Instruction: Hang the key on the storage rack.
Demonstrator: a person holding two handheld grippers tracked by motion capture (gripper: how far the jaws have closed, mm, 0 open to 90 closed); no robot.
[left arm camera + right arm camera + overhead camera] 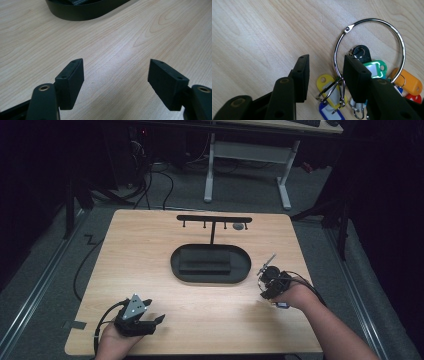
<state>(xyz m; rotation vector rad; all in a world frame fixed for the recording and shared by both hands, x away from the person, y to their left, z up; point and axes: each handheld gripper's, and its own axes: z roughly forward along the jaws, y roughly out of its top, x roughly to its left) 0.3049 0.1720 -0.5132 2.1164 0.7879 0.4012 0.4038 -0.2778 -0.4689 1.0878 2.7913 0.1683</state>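
High view — pale wood-grain table (150, 270); matte black oval tray (211, 263) with a T-shaped hook rack (214, 219) behind. Left gripper (152, 320) near the front edge, right gripper (265, 279) just right of the tray.

Left gripper view — blocky black jaws spread wide over bare wood.

Right gripper view — jaws part-open, nothing clamped; a thin metal ring (372, 42) lies flat around one jaw, glossy plastic key tags (377, 70) threaded on it.
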